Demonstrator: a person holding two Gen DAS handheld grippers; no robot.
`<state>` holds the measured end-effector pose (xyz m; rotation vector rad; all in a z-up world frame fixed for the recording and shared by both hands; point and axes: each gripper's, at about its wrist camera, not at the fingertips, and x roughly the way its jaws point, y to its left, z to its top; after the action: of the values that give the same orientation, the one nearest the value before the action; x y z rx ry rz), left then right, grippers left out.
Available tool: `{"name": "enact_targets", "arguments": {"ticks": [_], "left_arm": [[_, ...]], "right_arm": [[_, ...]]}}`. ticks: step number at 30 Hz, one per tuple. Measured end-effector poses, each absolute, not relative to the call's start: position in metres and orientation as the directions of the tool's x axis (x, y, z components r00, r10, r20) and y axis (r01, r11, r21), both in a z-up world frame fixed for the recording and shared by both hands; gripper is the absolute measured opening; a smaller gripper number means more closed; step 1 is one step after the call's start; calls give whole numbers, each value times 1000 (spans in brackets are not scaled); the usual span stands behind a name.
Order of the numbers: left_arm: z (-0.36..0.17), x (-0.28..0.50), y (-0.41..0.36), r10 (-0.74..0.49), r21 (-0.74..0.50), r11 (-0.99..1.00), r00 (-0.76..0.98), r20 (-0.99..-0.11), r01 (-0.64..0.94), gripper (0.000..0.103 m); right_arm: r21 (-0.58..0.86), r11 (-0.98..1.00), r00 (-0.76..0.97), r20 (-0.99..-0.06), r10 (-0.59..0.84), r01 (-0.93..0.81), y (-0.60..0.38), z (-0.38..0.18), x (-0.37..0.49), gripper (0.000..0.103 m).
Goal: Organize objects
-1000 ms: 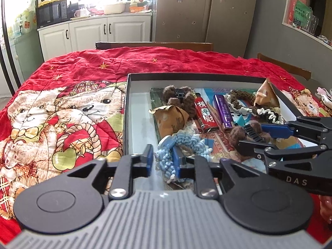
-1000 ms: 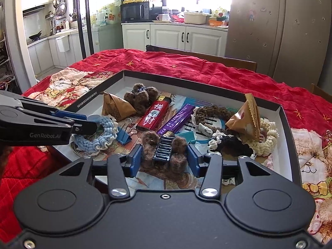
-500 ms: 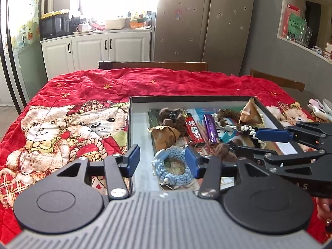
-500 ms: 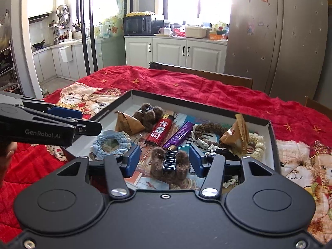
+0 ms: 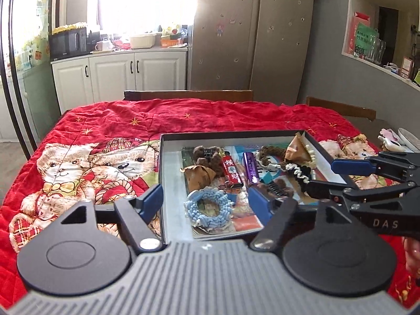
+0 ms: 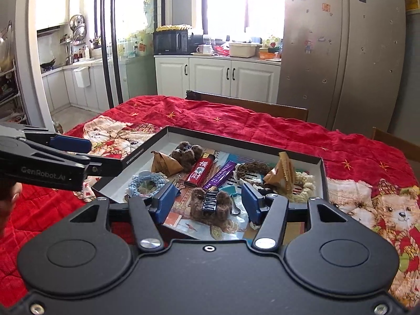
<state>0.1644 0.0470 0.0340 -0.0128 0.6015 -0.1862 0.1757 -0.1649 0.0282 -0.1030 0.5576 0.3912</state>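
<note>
Box (image 6: 321, 173) ahead of both tools: 2 lighters, 2 brown clips, 1 blue scrunchie (image 5: 208, 207). Writing: "GenRobot.AI", "DAS". Left tool (image 5: 206, 200) just opened wide, empty; right tool (image 6: 207, 203) opening, empty.

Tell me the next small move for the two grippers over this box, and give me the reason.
Probably draw both grippers a little further back from the box. The left gripper has just been opening and grips nothing; the blue scrunchie lies free in the box. The right gripper has also been opening, its pads clear of the brown hair clip. Both items look placed.
</note>
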Motion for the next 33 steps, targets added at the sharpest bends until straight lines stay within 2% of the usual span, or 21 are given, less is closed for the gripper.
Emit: {"name": "enact_targets", "arguments": {"ticks": [7,14,23,33], "left_arm": [[44,139,45,-190,-80,981,818,-543,175,92],[46,107,42,-196,-73,980,826,-529,185,103],[44,69,33,-207,-81,978,822,-531,193,103],[40,37,25,-220,-77,974,820,-528,212,103]], "right_arm": [[24,928,784,-526,328,-372,-181,36,145,58],[43,933,783,-530,325,-358,-195,37,112,62],[27,938,810,-495,313,-346,-200,46,65,79],[-12,948,825,-497,269,-317,-193,40,25,83]]}}
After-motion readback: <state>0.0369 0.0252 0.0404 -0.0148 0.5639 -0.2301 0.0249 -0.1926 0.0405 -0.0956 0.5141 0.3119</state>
